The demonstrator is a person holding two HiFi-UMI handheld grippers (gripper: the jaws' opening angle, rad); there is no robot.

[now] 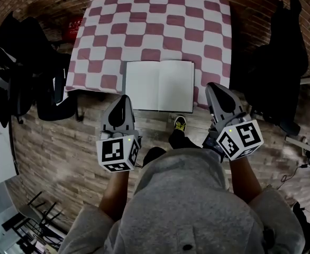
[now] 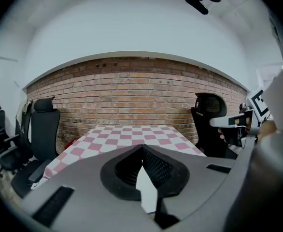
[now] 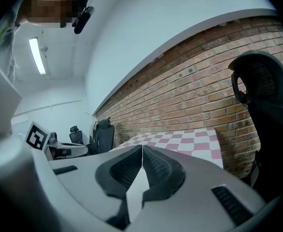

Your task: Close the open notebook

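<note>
Open notebook [image 1: 159, 85] on checkered table [image 1: 155, 25] by brick wall [image 2: 132, 95].

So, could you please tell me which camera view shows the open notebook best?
The head view: the open notebook lies whole, both blank pages showing, on the checked tablecloth. Both gripper views show the tablecloth, but the notebook's place is hidden.

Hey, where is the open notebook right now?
In the head view, the open white-paged notebook lies flat at the near edge of the pink-and-white checkered table, roughly centred.
</note>
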